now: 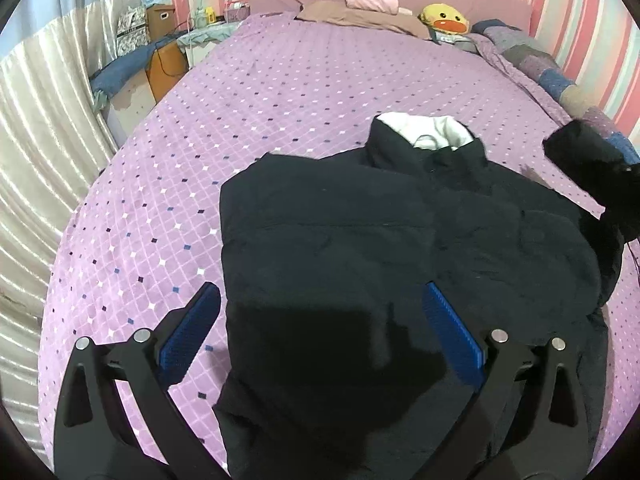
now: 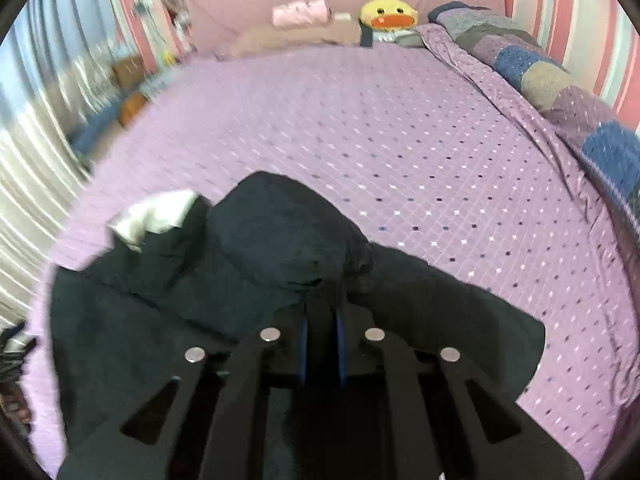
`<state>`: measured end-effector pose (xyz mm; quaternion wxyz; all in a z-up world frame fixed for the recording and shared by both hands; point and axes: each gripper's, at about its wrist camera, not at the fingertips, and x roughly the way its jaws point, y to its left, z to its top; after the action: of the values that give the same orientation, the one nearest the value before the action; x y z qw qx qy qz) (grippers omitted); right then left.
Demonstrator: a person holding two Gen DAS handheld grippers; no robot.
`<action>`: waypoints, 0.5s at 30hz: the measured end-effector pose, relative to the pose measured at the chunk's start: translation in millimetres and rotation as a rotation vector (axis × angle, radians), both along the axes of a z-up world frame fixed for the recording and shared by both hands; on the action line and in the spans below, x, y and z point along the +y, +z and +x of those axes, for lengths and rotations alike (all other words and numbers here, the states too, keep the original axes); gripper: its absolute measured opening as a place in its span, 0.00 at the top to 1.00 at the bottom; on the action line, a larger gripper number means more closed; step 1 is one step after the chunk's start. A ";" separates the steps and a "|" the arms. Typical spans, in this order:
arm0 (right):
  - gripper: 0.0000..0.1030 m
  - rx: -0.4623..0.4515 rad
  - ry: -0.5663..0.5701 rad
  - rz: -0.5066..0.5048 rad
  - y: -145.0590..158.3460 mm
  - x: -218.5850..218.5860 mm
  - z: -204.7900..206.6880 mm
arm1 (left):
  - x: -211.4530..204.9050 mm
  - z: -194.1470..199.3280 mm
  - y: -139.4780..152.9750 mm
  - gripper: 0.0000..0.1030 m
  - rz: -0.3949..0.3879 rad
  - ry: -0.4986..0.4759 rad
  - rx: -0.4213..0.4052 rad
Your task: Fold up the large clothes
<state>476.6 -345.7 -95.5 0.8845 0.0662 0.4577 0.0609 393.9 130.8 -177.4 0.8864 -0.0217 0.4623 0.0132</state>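
Note:
A large black jacket (image 1: 360, 248) with a white collar lining (image 1: 424, 130) lies on the purple checked bedspread (image 1: 240, 100). Its left side is folded inward. My left gripper (image 1: 320, 320) is open, its blue pads (image 1: 452, 336) spread above the jacket's lower part, holding nothing. In the left wrist view, the right sleeve (image 1: 584, 164) is lifted at the far right. In the right wrist view, my right gripper (image 2: 322, 312) is shut on that black sleeve (image 2: 280, 232), which bunches over the fingertips above the jacket (image 2: 160, 320).
Pillows (image 1: 372, 0) and a yellow duck plush (image 1: 444, 18) sit at the headboard. A patchwork quilt (image 2: 560, 80) runs along the striped wall on the right. Curtains (image 1: 40, 120) and boxes (image 1: 160, 18) stand left of the bed.

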 end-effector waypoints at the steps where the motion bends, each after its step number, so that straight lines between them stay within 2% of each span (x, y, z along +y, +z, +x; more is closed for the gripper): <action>1: 0.90 -0.017 0.011 0.023 9.3 0.8 -9.1 | -3.0 -2.2 3.3 0.03 0.002 -0.002 -0.003; 5: 0.90 -0.047 0.081 0.105 25.3 38.5 -28.5 | -7.9 -10.5 16.3 0.03 0.006 0.006 -0.024; 9: 0.90 -0.101 0.225 0.160 49.7 117.9 -49.2 | 4.6 -28.7 35.9 0.03 0.001 0.025 -0.053; 11: 0.90 -0.131 0.314 0.183 60.3 165.3 -60.3 | 14.8 -39.2 46.7 0.03 0.024 0.042 -0.072; 14: 0.90 -0.091 0.383 0.192 47.5 223.0 -62.0 | 34.0 -55.0 57.1 0.03 0.044 0.075 -0.091; 15: 0.89 -0.050 0.402 0.174 30.4 244.1 -60.1 | 40.4 -60.3 58.0 0.03 0.042 0.089 -0.090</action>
<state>416.5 -101.6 -65.1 0.8565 0.0483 0.4328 0.2771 333.6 171.2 -119.4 0.9051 -0.0243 0.4200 0.0614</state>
